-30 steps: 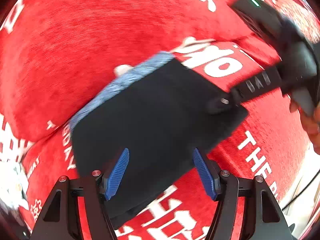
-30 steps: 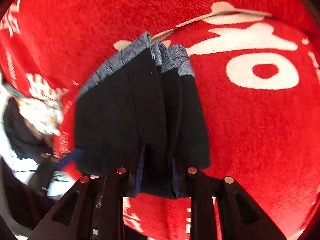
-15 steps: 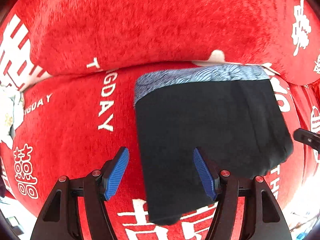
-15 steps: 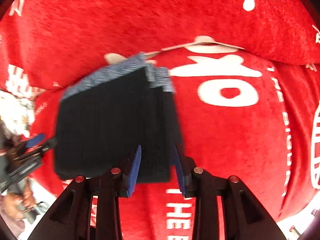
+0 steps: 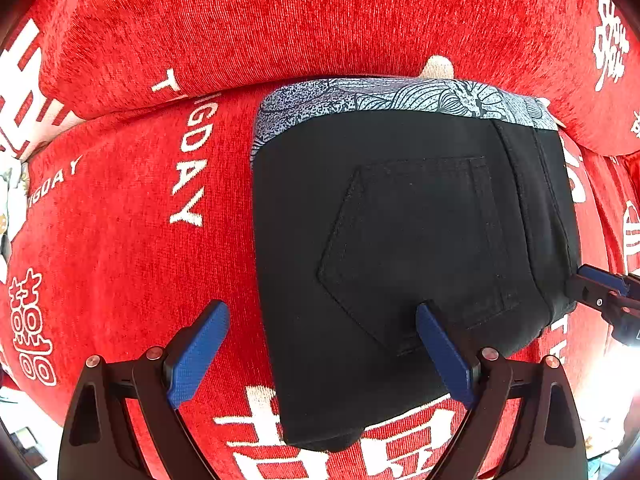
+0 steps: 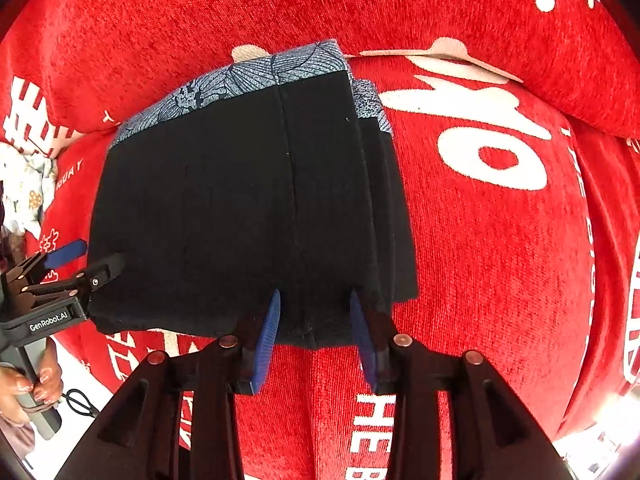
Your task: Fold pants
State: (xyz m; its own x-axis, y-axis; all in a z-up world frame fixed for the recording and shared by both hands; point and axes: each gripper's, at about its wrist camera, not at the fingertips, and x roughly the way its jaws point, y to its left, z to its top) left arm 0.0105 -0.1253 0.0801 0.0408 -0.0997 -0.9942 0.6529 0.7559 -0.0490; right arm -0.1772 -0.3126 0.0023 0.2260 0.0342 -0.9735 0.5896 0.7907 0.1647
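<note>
The pants [image 5: 400, 248] lie folded into a compact black block on the red printed cover [image 5: 120, 240], so the fold looks finished and the next move is likely a release and withdrawal. The left tongs [image 5: 322, 354], having just been opening, stand wide and empty astride the block's lower left edge. The right tongs [image 6: 314, 334], low in their frame, have just been opening too, pads apart with the block's near hem between them, gripping nothing.

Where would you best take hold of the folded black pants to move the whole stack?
Probably the stacked layer edges of the folded black pants, on the right in the right wrist view. Come in from that side, low over the red printed cover, so one bite clamps every layer; the broad flat top offers nothing to pinch.
</note>
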